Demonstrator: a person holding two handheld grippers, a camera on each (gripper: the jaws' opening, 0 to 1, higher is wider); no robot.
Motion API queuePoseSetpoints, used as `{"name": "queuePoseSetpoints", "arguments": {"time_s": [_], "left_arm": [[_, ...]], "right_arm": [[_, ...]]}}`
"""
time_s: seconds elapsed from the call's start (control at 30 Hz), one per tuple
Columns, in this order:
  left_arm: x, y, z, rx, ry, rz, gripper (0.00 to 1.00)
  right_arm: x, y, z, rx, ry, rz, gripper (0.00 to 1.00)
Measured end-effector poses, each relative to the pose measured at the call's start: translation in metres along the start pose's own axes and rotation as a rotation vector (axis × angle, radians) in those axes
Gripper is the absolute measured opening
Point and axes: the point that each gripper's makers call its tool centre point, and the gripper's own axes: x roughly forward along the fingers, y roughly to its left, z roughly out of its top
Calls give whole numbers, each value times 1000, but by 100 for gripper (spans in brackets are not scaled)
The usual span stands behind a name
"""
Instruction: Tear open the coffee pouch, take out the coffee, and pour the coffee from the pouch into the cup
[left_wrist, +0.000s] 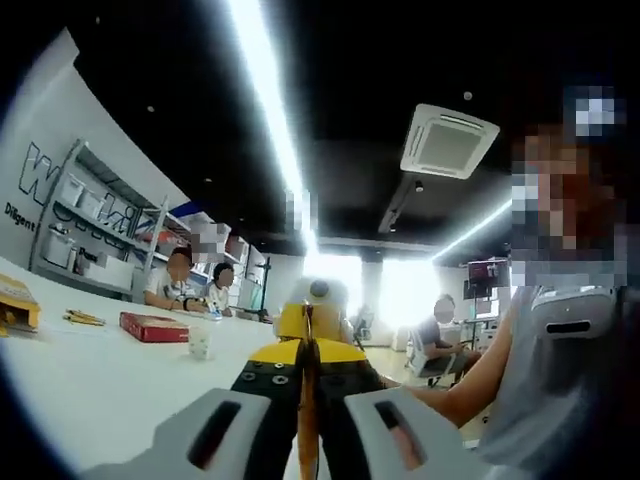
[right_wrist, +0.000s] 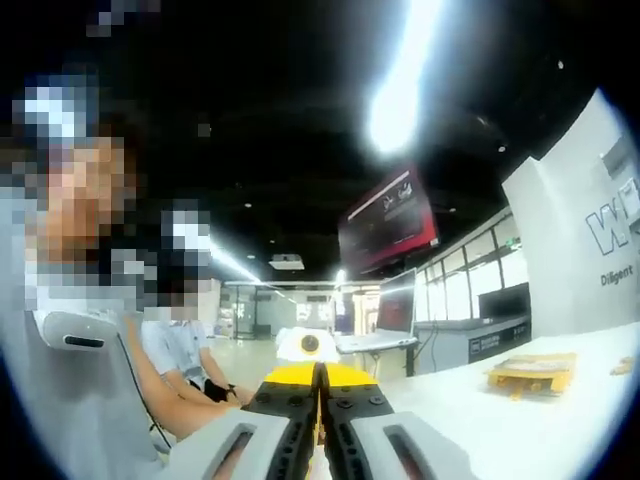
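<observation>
Your left claw (left_wrist: 305, 352) is closed: its two black jaws with yellow ends stand pressed together, and a thin orange strip runs up the seam between them. That strip looks like the coffee pouch (left_wrist: 307, 420) seen edge-on, though too little of it shows to read any print. Straight ahead, just beyond the jaw ends, your right claw (left_wrist: 312, 318) faces back at you, its yellow front almost touching the left one.

In the right gripper view the right claw (right_wrist: 320, 370) is closed too, the jaws tight on a narrow pale sliver of the coffee pouch (right_wrist: 320, 425). The left claw (right_wrist: 310, 345) sits directly opposite and very close. Both claws are up in the air above the white surface (left_wrist: 90, 390), not resting on it.

The cup (left_wrist: 200, 340), small and pale, stands upright on the surface to the left of the left claw's jaws and well apart from them. Just behind it lies a flat red box (left_wrist: 153, 326). Farther left are a few yellow sticks (left_wrist: 85, 318) and, at the edge of the left gripper view, a yellow box (left_wrist: 15, 302). The right gripper view has a yellow box (right_wrist: 530, 372) lying on the surface (right_wrist: 520, 430) to the right of the jaws.

Your bare forearm (left_wrist: 470, 385) reaches in from the right of the left gripper view, below a grey shirt (left_wrist: 550, 400). Seated people (left_wrist: 180, 285) sit at the far side of the surface, in front of grey shelving (left_wrist: 90, 220).
</observation>
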Motion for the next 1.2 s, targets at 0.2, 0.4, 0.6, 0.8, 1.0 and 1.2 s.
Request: {"name": "queuePoseSetpoints", "arguments": {"time_s": [0.2,0.4,0.6,0.8,1.0,1.2], "left_arm": [[-2,2,1,35,13,27,4],[-2,2,0,39,27,28,4],[0,4,-2,43,42,34,4],[1,8,-4,80,62,52,5],[-3,14,-4,115,67,112,16],[-5,15,-10,137,104,134,17]], "right_arm": [[1,0,-2,-11,-2,-6,7],[1,-2,-5,-11,12,-14,3],[-1,-5,-6,-33,33,-29,3],[-3,-11,-8,-11,44,-36,2],[-4,-14,-8,-1,34,-35,2],[-6,-15,-13,14,28,-28,1]]}}
